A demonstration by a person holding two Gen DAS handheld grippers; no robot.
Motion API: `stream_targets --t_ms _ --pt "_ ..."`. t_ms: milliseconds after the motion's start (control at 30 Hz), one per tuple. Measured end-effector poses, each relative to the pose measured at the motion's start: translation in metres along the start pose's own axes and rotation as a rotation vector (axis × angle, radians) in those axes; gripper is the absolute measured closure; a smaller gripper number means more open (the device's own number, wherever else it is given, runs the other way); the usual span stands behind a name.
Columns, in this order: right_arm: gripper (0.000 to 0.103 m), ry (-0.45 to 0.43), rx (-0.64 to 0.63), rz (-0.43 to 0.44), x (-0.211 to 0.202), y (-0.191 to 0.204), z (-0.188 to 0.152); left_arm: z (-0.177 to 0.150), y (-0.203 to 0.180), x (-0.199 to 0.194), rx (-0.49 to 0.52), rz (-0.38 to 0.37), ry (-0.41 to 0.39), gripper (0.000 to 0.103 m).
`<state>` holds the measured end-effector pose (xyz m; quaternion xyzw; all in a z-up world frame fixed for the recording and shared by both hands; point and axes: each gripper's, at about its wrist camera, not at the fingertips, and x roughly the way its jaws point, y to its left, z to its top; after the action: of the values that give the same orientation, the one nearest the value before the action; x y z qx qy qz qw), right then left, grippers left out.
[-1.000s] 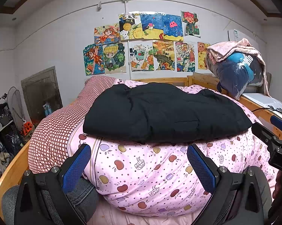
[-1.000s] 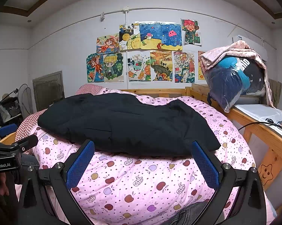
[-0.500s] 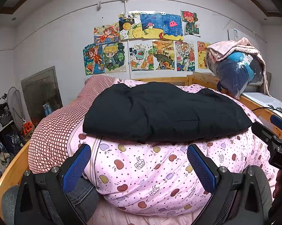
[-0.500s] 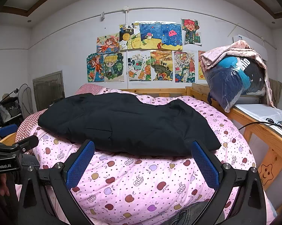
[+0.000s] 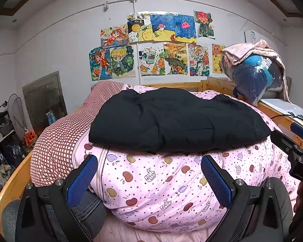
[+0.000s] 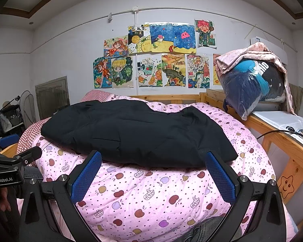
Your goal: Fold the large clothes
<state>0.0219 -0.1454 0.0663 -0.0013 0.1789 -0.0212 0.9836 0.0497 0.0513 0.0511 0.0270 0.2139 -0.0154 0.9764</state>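
A large black padded garment [image 5: 175, 121] [image 6: 135, 133] lies spread across the top of a puffy pink quilt [image 5: 161, 181] [image 6: 151, 191] printed with apples. My left gripper [image 5: 148, 178] is open, held low in front of the quilt, short of the garment's near edge, with nothing between its blue pads. My right gripper [image 6: 154, 174] is open too, its fingertips [image 6: 211, 157] just below the garment's near hem, not touching it. Each gripper shows at the edge of the other's view: the right gripper [image 5: 292, 143] and the left gripper [image 6: 12, 159].
A red checked cover [image 5: 66, 133] lies left of the quilt. The wooden bed frame [image 6: 282, 147] runs along the right, with a bagged bundle of clothes [image 6: 252, 80] on a shelf and a black cable [image 6: 280, 132]. Fans and crates [image 5: 8, 125] stand at left. Drawings [image 5: 151, 46] cover the wall.
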Motion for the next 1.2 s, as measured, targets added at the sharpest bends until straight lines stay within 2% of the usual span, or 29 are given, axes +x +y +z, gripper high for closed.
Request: stream_targets --t_ms 1200 --pt "0.002 0.001 0.004 0.0 0.0021 0.002 -0.003 0.0017 0.0007 0.0006 0.003 -0.001 0.002 0.0"
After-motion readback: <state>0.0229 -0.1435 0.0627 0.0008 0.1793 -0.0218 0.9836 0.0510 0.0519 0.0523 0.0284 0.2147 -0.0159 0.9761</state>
